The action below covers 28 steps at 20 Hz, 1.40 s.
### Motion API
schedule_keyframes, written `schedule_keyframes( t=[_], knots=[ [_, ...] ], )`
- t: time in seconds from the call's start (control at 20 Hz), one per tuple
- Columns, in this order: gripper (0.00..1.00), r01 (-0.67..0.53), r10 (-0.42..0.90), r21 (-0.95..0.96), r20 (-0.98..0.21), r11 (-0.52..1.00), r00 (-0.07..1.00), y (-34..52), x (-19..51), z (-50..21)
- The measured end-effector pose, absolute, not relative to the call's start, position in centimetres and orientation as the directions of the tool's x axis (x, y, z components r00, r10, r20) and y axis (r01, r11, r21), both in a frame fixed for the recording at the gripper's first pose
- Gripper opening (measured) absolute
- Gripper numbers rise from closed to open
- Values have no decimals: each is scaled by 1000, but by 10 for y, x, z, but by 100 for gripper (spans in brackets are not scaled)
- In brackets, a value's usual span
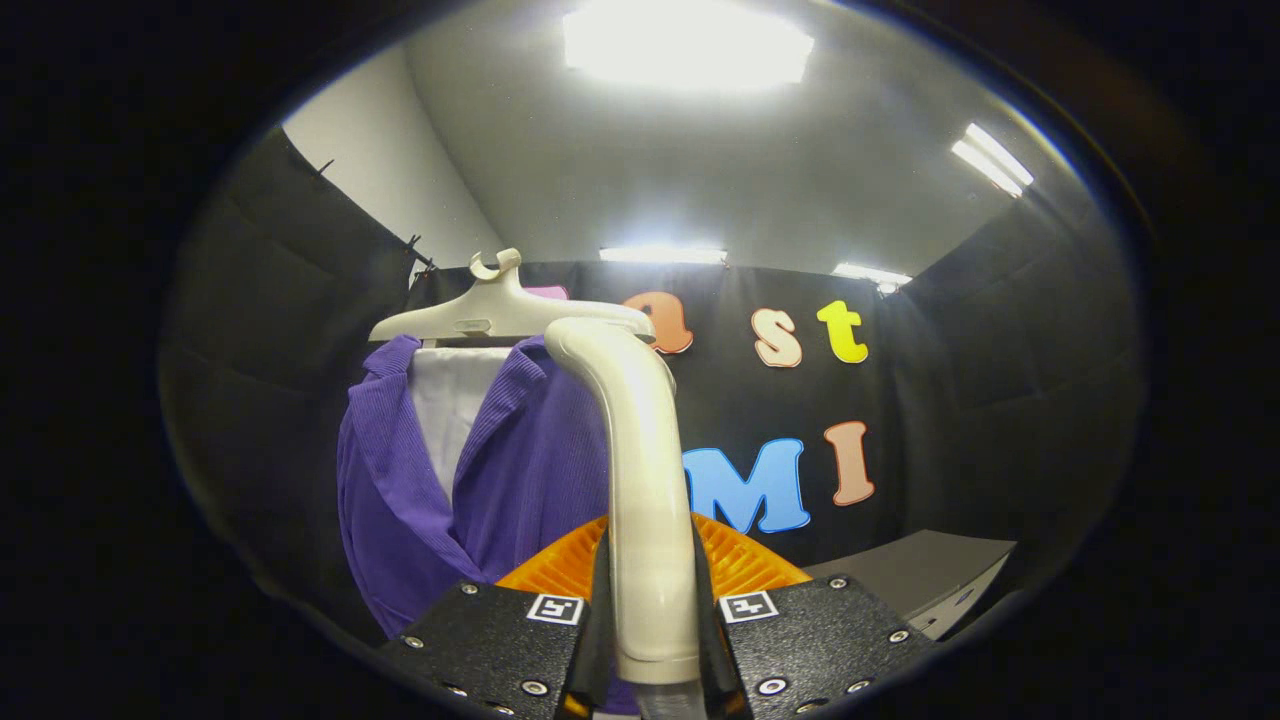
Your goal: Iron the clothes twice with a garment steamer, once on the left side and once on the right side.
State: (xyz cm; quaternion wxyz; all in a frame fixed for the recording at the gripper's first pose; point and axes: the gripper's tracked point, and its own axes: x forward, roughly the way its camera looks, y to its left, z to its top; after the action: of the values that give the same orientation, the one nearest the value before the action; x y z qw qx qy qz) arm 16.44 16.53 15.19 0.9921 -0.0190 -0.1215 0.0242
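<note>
Your gripper (652, 610) has its fingers clenched on the steamer handle (640, 480), one finger pressing each side of the shaft, so the grasp is firm on both faces. The handle is a smooth, glossy, cream-coloured plastic tube that rises straight up from between the fingers and bends over at the top toward the garment, ending in a rounded head. Its lower end meets a clear or greyish collar right at the base of the fingers; what lies below that is hidden. Just behind the fingers you have an orange ribbed piece (740, 565) with fine parallel ridges, fanning out on both sides of the handle; what it belongs to cannot be told. Beyond the fingers and to their left hangs the purple jacket (520, 480), a soft fabric with a fine ribbed or corduroy-like weave, its lapels open over a pale lining or shirt (450, 400). It sits on a cream plastic hanger (490, 310) with broad curved shoulders and a hook on top. The bent head of the steamer stands close to the jacket's right shoulder; whether it touches the cloth cannot be told. To the right of the fingers, lower and further back, lies a flat grey worktop (930, 570) with a squared edge.
</note>
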Motion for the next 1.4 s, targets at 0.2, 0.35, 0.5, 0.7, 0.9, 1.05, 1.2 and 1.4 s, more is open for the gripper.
schedule_keyframes(
  t=[0.2, 0.35, 0.5, 0.7, 0.9, 1.05, 1.2, 1.4],
  knots=[
    [35, -32, 57, -108, 232, 994, 971, 179, 168, 138],
    [35, -37, 72, -161, 215, 986, 974, 188, 163, 119],
    [35, -36, 73, -200, 183, 979, 980, 189, 160, 94],
    [35, -35, 64, -210, 132, 977, 989, 183, 155, 60],
    [35, -42, 61, -227, 75, 973, 995, 175, 151, 28],
    [35, -51, 64, -238, 45, 970, 997, 173, 146, 11],
    [35, -68, 72, -254, 5, 965, 997, 177, 136, -7],
    [35, -86, 73, -276, -60, 957, 996, 175, 128, -38]
  ],
)
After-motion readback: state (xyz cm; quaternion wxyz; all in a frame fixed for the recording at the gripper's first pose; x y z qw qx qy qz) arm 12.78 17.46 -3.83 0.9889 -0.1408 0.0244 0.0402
